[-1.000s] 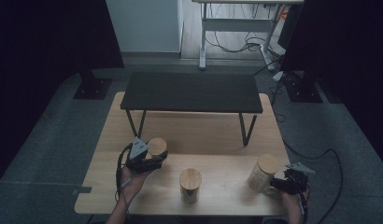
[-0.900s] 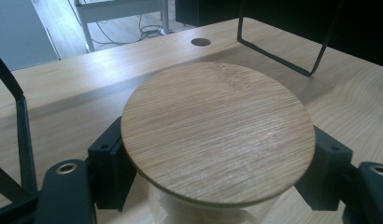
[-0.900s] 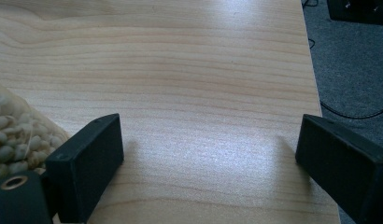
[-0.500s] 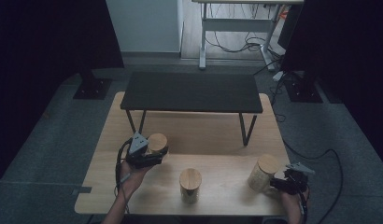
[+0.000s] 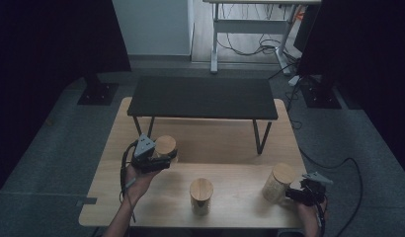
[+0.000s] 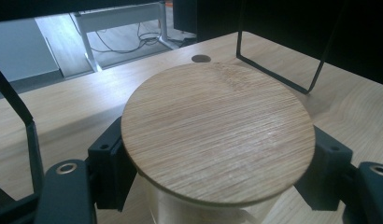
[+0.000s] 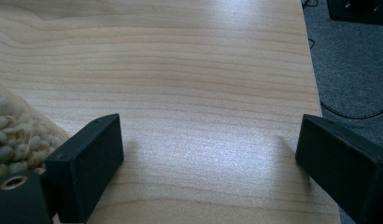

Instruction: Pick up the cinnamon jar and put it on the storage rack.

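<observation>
My left gripper [image 5: 162,158] is shut on a clear jar with a round bamboo lid [image 5: 165,145] at the table's left, held just above the wood. In the left gripper view the lid [image 6: 217,133] lies between my black pads [image 6: 110,168], which press on the jar's sides below it. My right gripper [image 5: 302,193] stands open at the front right corner, beside a second lidded jar [image 5: 278,182]. In the right gripper view my right gripper [image 7: 208,163] has bare wood between its jaws, and that jar [image 7: 12,135], full of pale pieces, sits outside the left jaw.
A third lidded jar [image 5: 201,196] stands near the front middle of the wooden table [image 5: 225,148]. A low black shelf on thin metal legs [image 5: 203,97] spans the far half. The table's right edge [image 7: 315,93] runs close to my right gripper, with grey floor beyond.
My left gripper has risen a little with the jar in it. The right gripper and the other two jars have kept still.
</observation>
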A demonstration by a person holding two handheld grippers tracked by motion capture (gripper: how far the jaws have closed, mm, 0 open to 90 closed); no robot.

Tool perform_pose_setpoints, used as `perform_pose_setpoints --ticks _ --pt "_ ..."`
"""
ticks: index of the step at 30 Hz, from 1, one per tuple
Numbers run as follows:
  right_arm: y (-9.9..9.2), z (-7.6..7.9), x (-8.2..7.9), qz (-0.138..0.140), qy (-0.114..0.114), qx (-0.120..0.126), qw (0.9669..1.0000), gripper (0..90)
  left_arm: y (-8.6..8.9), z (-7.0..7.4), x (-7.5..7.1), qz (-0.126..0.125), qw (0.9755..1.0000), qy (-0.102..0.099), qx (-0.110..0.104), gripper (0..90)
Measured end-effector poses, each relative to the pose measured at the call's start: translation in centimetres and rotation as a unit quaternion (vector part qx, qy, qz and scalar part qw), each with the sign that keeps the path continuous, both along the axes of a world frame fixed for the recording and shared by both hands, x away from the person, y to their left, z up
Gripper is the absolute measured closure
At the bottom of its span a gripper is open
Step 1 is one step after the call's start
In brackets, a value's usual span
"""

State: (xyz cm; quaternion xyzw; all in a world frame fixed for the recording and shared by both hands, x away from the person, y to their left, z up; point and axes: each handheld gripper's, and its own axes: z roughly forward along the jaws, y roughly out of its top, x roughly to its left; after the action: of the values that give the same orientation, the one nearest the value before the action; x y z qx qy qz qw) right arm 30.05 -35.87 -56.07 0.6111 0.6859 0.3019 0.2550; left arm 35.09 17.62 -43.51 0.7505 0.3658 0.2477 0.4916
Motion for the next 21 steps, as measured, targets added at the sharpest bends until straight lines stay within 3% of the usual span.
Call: perform_pose_setpoints --ticks 21 --pt "0.0 0.0 0.0 0.0 0.0 0.0 1.0 7.2 0.2 2.2 1.4 0.004 1.0 -0.008 -0.001 25.6"
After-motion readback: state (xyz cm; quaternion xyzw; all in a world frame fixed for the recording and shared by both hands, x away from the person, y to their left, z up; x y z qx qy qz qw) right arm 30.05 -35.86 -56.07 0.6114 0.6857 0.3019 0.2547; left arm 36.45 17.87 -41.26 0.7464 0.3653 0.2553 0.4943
